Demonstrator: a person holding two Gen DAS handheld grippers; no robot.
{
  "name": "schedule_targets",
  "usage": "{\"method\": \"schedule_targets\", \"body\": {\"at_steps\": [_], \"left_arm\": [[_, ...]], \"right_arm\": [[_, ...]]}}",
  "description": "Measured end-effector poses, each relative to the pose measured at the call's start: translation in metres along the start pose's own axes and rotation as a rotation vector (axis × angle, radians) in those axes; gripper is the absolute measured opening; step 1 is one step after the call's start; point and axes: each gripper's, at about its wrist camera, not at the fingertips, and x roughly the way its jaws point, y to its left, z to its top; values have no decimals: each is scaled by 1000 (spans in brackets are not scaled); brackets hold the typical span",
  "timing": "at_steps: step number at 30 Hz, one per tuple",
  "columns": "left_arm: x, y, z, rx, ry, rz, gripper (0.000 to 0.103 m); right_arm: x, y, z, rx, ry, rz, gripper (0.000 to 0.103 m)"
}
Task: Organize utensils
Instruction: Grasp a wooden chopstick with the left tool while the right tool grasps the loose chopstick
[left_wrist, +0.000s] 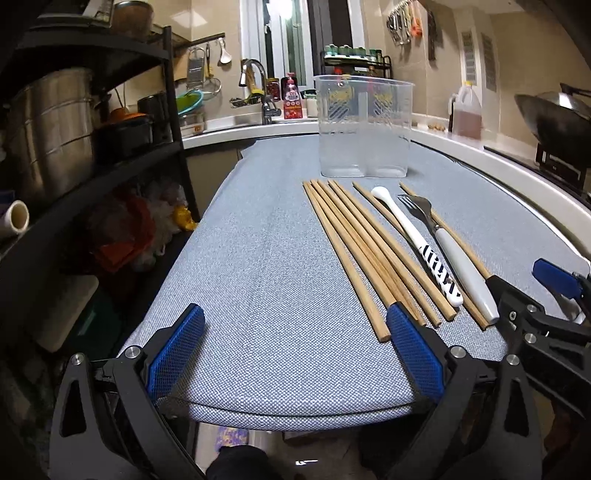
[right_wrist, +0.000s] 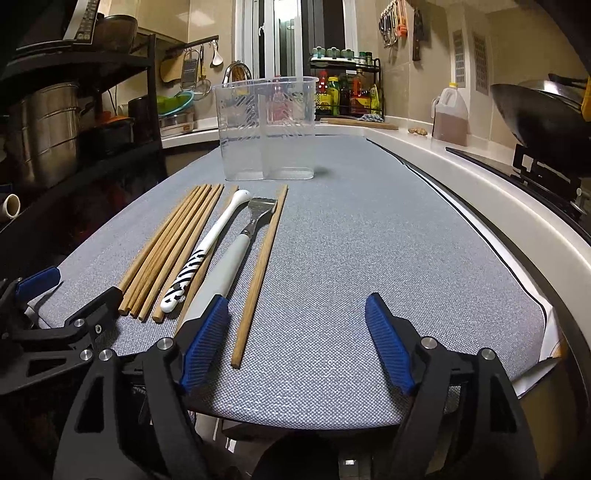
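Several wooden chopsticks (left_wrist: 354, 251) (right_wrist: 173, 243) lie side by side on the grey cloth. Next to them rest a white spoon with a striped handle (left_wrist: 417, 243) (right_wrist: 210, 240) and a fork with a white handle (left_wrist: 454, 251) (right_wrist: 232, 258). One chopstick (right_wrist: 260, 273) lies apart, right of the fork. A clear two-compartment holder (left_wrist: 364, 125) (right_wrist: 267, 127) stands empty behind them. My left gripper (left_wrist: 295, 325) is open over bare cloth, its right pad by the chopstick ends. My right gripper (right_wrist: 297, 317) is open, with the near end of the lone chopstick between its fingers, untouched.
A black shelf with steel pots (left_wrist: 51, 125) stands on the left. The white counter (right_wrist: 480, 184) runs along the right with an oil jug (right_wrist: 450, 114) and a wok (right_wrist: 543, 114). A sink and tap (left_wrist: 255, 85) sit behind the cloth-covered table (left_wrist: 258, 258).
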Motion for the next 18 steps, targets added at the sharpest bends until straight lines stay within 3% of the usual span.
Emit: {"method": "schedule_targets", "body": {"at_steps": [3,4,5,7,10,12,18], "left_arm": [[1,4,-3,-32,-17,-20,95],[1,3,-4,-36,-24,-27,90],[-1,2,-6,-30,-38,-38,84],[-2,-3,-6,1,-54,-74,58],[-3,-12,-6,40,-61,-117,33],[-3,-14,-8,51,-69,-131,24],[-6,-23,-12,96,-96,-131,11]], "right_arm": [[-1,1,-4,4,-28,-2,76],[-3,1,-6,4,-41,-3,75],[-4,2,-7,4,-52,1,73],[-6,5,-9,-6,-70,14,68],[-8,10,-11,-25,-87,52,49],[-8,12,-13,-37,-99,82,32],[-10,16,-18,-57,-134,96,8]]}}
